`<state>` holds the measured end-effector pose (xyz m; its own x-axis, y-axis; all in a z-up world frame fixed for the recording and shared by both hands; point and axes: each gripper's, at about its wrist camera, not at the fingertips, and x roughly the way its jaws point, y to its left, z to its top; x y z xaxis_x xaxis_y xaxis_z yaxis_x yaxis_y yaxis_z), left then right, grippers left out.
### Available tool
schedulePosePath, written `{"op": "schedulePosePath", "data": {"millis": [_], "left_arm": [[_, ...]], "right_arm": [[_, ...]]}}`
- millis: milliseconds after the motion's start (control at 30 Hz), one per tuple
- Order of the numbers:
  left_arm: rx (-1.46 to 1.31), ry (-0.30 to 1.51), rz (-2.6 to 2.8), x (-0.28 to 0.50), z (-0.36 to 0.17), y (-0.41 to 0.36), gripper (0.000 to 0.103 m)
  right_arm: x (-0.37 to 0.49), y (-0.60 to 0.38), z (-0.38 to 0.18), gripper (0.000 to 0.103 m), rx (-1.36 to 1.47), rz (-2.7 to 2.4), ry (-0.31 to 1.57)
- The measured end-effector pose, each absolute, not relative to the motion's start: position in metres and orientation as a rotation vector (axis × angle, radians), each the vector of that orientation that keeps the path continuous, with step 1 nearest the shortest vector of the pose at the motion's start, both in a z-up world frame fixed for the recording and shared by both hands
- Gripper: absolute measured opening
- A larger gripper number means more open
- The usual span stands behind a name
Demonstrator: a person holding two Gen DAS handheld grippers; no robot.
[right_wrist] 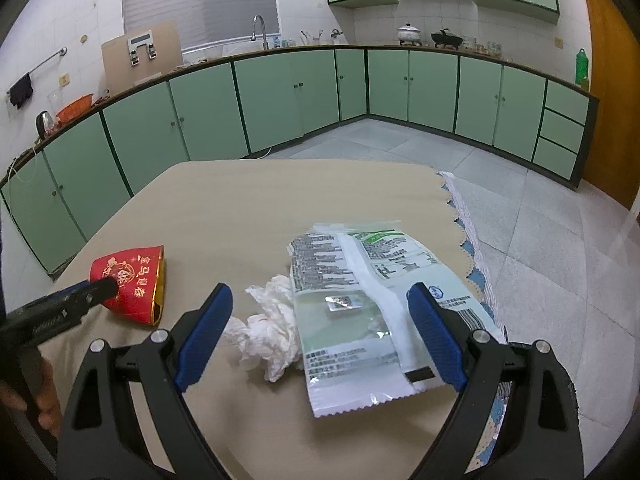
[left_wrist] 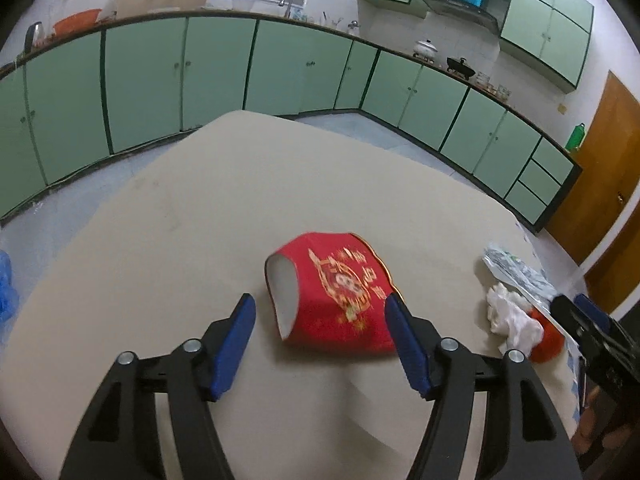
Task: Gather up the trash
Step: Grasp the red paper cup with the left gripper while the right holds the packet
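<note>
A crushed red paper cup (left_wrist: 336, 292) with gold print lies on its side on the beige table (left_wrist: 200, 220). My left gripper (left_wrist: 319, 302) is open just in front of it; its right finger overlaps the cup's edge and its left pad stands clear. The same cup (right_wrist: 132, 280) appears at the left of the right wrist view. My right gripper (right_wrist: 320, 289) hangs open and empty over a crumpled white tissue (right_wrist: 268, 332) and a flat white-and-green plastic wrapper (right_wrist: 360, 300). In the left wrist view, a small red-orange thing (left_wrist: 548, 340) lies against the tissue (left_wrist: 512, 316).
Green floor cabinets (right_wrist: 280, 100) run along the far walls beyond a grey tiled floor (right_wrist: 520, 220). The tablecloth's scalloped edge (right_wrist: 468, 232) hangs at the table's right side. Something blue (left_wrist: 6, 284) shows at the left edge, and a wooden door (left_wrist: 600, 184) stands at the right.
</note>
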<state>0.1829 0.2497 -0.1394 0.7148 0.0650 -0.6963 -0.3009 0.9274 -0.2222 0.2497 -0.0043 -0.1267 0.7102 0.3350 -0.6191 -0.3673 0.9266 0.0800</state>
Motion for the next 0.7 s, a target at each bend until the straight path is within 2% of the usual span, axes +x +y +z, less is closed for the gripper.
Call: {"op": "schedulePosePath", "data": {"millis": [100, 167, 200, 333, 467, 533, 700], "left_arm": [[-0.323, 0.774, 0.210, 0.192, -0.148, 0.249, 0.065], [-0.322, 0.775, 0.201, 0.196, -0.149, 0.245, 0.060], [-0.313, 0.771, 0.191, 0.197, -0.148, 0.241, 0.051], [-0.278, 0.734, 0.215, 0.190, -0.139, 0.236, 0.041], [-0.270, 0.715, 0.218, 0.183, -0.132, 0.234, 0.035], [-0.270, 0.696, 0.221, 0.178, -0.127, 0.232, 0.027], [-0.290, 0.681, 0.212, 0.170, -0.122, 0.224, 0.024]], "right_arm": [[0.248, -0.004, -0.127, 0.087, -0.048, 0.390, 0.679], [0.250, -0.005, -0.126, 0.087, -0.053, 0.388, 0.681], [0.249, -0.005, -0.127, 0.087, -0.054, 0.385, 0.683], [0.250, -0.010, -0.129, 0.087, -0.045, 0.383, 0.691], [0.246, -0.010, -0.128, 0.087, -0.052, 0.384, 0.685], [0.245, -0.015, -0.125, 0.087, -0.051, 0.370, 0.673], [0.239, -0.037, -0.124, 0.087, -0.006, 0.315, 0.667]]}}
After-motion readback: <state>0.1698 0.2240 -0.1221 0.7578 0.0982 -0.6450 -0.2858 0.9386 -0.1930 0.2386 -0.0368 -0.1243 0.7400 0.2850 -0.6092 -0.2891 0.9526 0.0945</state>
